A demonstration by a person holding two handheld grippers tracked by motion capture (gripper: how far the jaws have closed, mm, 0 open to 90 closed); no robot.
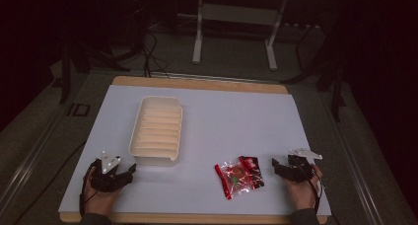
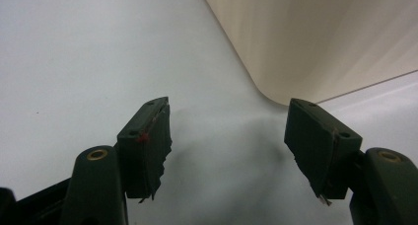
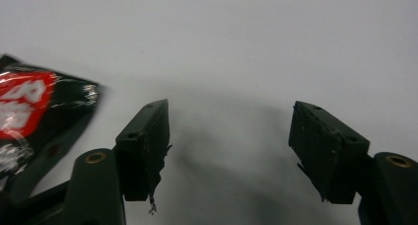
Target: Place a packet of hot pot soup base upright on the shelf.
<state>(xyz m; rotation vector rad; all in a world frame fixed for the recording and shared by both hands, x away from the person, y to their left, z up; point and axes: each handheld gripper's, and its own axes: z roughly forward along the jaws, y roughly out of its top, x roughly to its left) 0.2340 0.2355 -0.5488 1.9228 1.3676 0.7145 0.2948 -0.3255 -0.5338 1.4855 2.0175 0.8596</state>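
I've got both grippers low at the near edge of the white table (image 1: 217, 111): left gripper (image 1: 129, 171) at about 7 o'clock, right gripper (image 1: 276, 166) at about 5 o'clock, each in a hand w/ cable trailing back. Left jaws stand wide apart, nothing btwn them; in the left gripper view the cream tray (image 2: 315, 37) sits just ahead at 1 o'clock, its rounded corner near the right jaw but not touching. From above, the tray (image 1: 156, 130) is ribbed inside, lying at 10 o'clock of table centre. Right jaws also spread wide, gripping nothing. Candy packet (image 1: 240, 175), red/black/clear, lies flat at 6 o'clock, just beside the right gripper; in the right gripper view the packet (image 3: 34, 111) is at 9 o'clock, apart from the jaws
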